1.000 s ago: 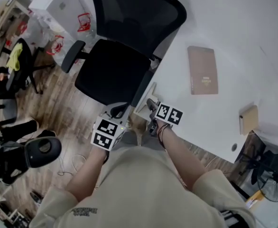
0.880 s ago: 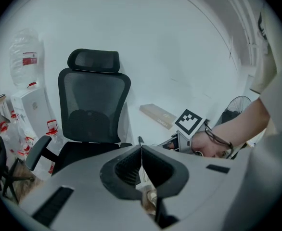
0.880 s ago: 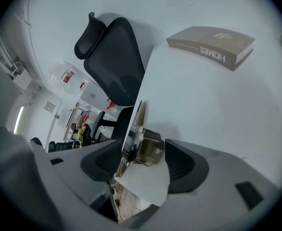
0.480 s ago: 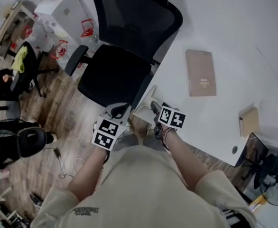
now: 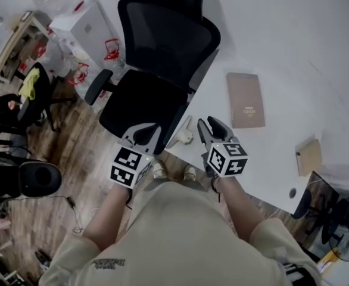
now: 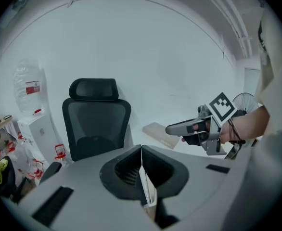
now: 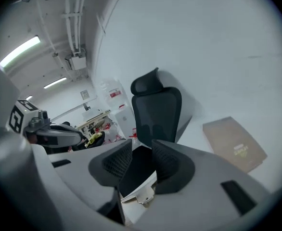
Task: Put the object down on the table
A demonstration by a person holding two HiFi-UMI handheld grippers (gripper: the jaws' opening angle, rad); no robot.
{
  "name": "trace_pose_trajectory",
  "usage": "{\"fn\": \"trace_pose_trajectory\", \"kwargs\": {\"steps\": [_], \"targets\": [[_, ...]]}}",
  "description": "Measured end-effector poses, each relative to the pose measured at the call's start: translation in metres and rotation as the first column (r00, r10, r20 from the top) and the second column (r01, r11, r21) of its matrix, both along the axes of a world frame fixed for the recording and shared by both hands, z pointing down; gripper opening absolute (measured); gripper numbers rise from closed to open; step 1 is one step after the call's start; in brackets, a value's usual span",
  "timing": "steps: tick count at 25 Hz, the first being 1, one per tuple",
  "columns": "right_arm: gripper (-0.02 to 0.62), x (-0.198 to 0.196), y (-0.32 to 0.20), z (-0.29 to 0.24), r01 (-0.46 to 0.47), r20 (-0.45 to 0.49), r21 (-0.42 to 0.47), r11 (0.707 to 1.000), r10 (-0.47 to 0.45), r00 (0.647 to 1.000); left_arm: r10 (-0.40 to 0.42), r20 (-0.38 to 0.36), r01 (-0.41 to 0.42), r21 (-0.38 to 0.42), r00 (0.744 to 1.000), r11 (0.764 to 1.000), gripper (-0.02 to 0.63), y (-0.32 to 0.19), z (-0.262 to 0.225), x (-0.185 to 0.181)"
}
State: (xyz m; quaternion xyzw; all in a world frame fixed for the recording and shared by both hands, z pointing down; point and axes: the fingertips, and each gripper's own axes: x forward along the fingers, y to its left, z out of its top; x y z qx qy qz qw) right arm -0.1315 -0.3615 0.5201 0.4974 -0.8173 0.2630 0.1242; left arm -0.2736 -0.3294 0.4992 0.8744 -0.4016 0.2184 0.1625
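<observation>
My left gripper [image 5: 143,133] hangs over the floor beside the office chair [image 5: 156,82], jaws together [image 6: 141,148]. A thin pale strip shows in the slit between them; I cannot tell what it is. My right gripper [image 5: 209,126] hovers at the near edge of the white table [image 5: 293,46]. Its jaws [image 7: 142,150] have just been closing partway and stand apart, with nothing between the pads. A flat brown book [image 5: 245,99] lies on the table ahead of it, also visible in the right gripper view [image 7: 235,143]. Each gripper shows in the other's view [image 6: 179,127] [image 7: 78,137].
A small tan box [image 5: 310,155] sits near the table's right edge. A pale fitting [image 5: 183,137] hangs at the table's near corner between the grippers. White boxes [image 5: 82,22] and a dark rounded object [image 5: 34,177] stand on the wooden floor to the left.
Both grippers have risen, the right one much more. The right one has rolled so its marker cube faces up and now sits over the table's edge.
</observation>
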Motion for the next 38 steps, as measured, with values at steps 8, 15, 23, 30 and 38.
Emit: {"fn": "trace_pose_trajectory", "kwargs": {"steps": [8,15,23,30,38], "targets": [[0.068,0.012,0.007,-0.123,0.031,0.062,0.287,0.957,-0.051,0.997,0.005,-0.032,0.000,0.158,0.999,0.987,0.021,-0.009,-0.076,0.004],[0.036,0.027,0.026,-0.216,0.025,0.071,0.499,0.866,-0.070,0.995,-0.007,-0.111,0.047,0.361,0.994,0.931,0.021,-0.018,-0.165,-0.001],[0.023,0.023,0.047,-0.280,0.103,-0.035,0.631,0.769,-0.105,0.994,0.054,-0.156,0.019,0.435,0.986,0.900,0.021,-0.003,-0.223,0.011],[0.023,0.029,0.050,-0.288,0.097,-0.022,0.636,0.766,-0.107,0.994,0.047,-0.139,0.022,0.457,0.989,0.889,0.021,-0.001,-0.231,0.006],[0.023,0.029,0.048,-0.289,0.099,-0.031,0.634,0.767,-0.102,0.994,0.028,-0.127,0.031,0.437,0.992,0.899,0.021,0.004,-0.224,0.006]]}}
